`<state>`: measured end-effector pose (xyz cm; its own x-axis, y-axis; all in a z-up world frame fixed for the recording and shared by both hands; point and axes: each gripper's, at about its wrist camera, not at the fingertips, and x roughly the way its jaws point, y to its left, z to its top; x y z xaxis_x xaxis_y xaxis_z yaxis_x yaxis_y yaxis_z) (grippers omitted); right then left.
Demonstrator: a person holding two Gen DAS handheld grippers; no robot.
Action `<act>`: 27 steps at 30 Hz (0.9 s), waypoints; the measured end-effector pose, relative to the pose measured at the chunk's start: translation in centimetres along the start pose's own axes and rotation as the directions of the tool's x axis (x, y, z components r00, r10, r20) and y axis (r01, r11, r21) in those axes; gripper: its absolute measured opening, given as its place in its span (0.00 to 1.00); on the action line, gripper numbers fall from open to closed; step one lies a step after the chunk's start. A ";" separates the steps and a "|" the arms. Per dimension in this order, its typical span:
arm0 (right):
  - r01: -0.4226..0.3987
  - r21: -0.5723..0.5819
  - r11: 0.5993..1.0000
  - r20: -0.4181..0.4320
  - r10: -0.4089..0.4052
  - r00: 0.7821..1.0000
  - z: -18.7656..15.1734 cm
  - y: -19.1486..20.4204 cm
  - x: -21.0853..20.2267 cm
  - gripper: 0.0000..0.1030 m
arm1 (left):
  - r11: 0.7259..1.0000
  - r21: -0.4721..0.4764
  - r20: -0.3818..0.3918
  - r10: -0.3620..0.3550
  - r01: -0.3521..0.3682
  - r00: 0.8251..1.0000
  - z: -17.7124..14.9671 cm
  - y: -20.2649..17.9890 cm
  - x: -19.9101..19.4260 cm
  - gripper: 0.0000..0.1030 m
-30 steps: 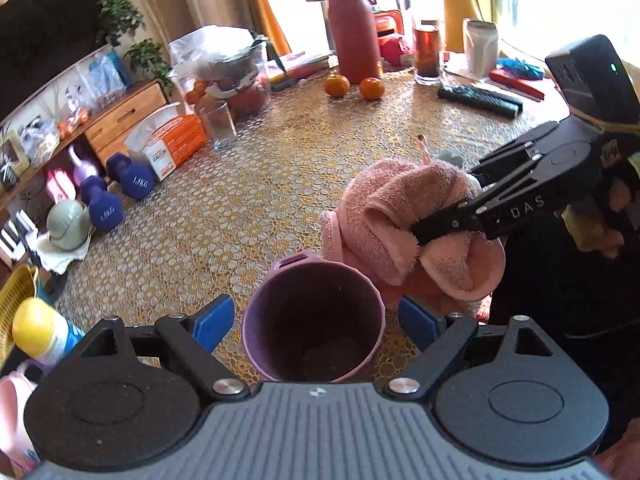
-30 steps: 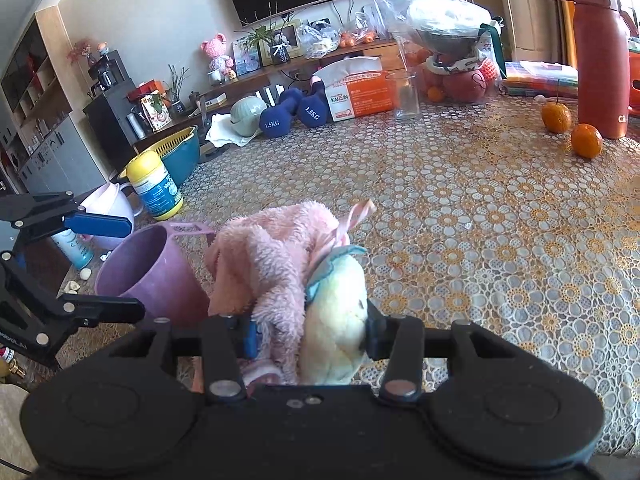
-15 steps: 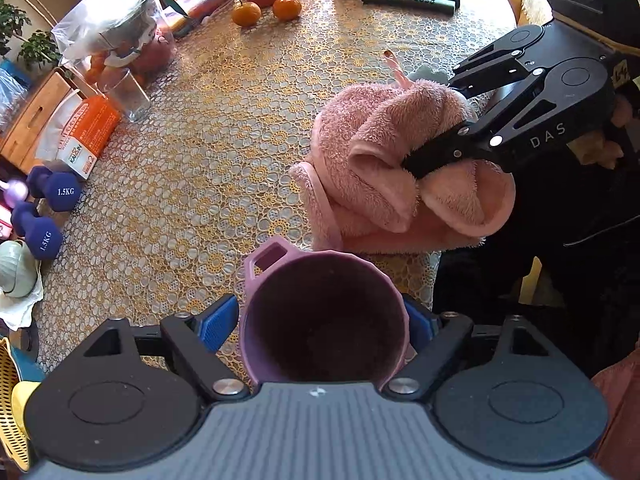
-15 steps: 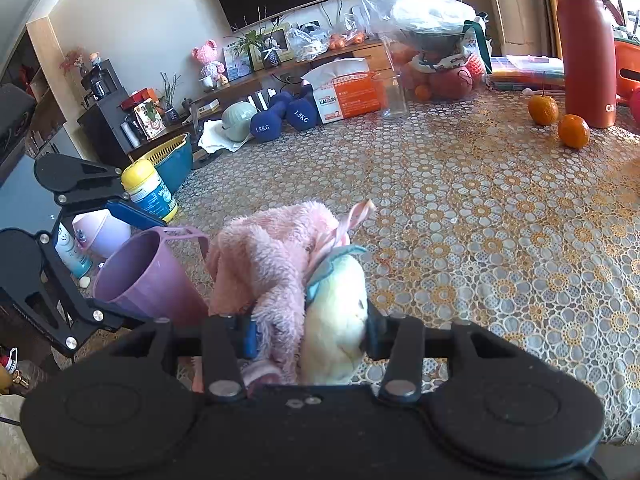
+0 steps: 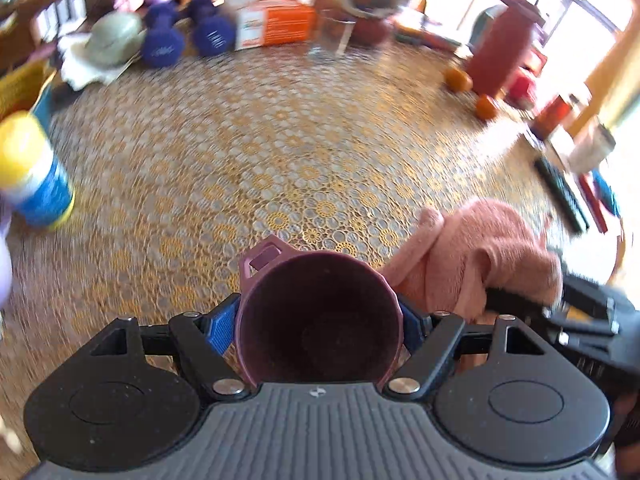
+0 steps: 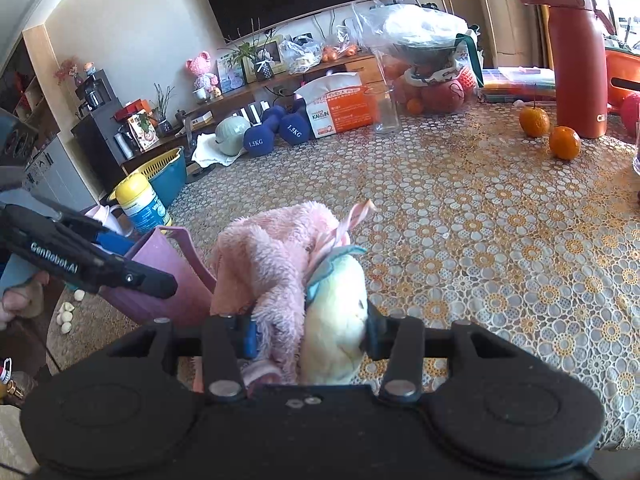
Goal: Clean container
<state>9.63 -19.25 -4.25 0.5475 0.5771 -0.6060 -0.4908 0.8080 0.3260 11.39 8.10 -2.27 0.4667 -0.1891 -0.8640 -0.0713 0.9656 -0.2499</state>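
My left gripper (image 5: 316, 328) is shut on a purple plastic cup (image 5: 318, 316), its blue pads pressing both sides and the dark mouth facing the camera. The cup's small handle points away from me. Right beside it hangs a fluffy pink towel (image 5: 484, 256) with a pale yellow patch, and my right gripper (image 6: 308, 332) is shut on that towel (image 6: 276, 264). In the right wrist view the cup (image 6: 160, 280) sits just left of the towel, touching or nearly touching it, with the left gripper's fingers (image 6: 120, 272) across it. The left wrist view is motion-blurred.
The round table has a gold lace cloth (image 6: 480, 240). At its far side stand blue dumbbells (image 6: 276, 132), an orange tissue box (image 6: 340, 112), a glass (image 6: 386, 114), a red bottle (image 6: 576, 56) and two oranges (image 6: 564, 142). A yellow-lidded canister (image 6: 140, 204) stands left, a remote (image 5: 560, 196) right.
The left gripper has swung with the cup, so its view now faces the dumbbells and tissue box. The cup has drawn close against the towel. The right gripper has barely moved.
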 end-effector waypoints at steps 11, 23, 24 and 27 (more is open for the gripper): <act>-0.133 0.160 0.978 -0.014 0.137 0.990 1.2 4.8 2.0 0.44 | 0.952 -0.307 0.030 0.005 0.005 1.000 -1.2 2.2 0.1 0.76; 0.075 0.083 0.994 -0.099 -0.067 0.993 -1.3 2.4 5.1 0.43 | 0.956 -0.293 0.064 0.044 -0.024 0.997 -1.6 1.3 0.0 0.76; 0.066 0.111 0.992 -0.084 -0.056 0.995 -1.2 2.2 4.3 0.43 | 0.954 -0.297 0.064 0.050 -0.029 0.997 -1.7 1.2 0.0 0.76; -0.009 0.166 0.986 -0.024 0.013 1.000 -0.5 2.7 1.9 0.43 | 0.951 -0.305 0.062 0.071 -0.048 0.996 -1.6 0.8 0.0 0.76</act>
<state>9.01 -16.00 -4.91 0.5241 0.5848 -0.6191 -0.3767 0.8111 0.4474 9.90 8.58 -3.13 0.5144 -0.1090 -0.8506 -0.3592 0.8733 -0.3291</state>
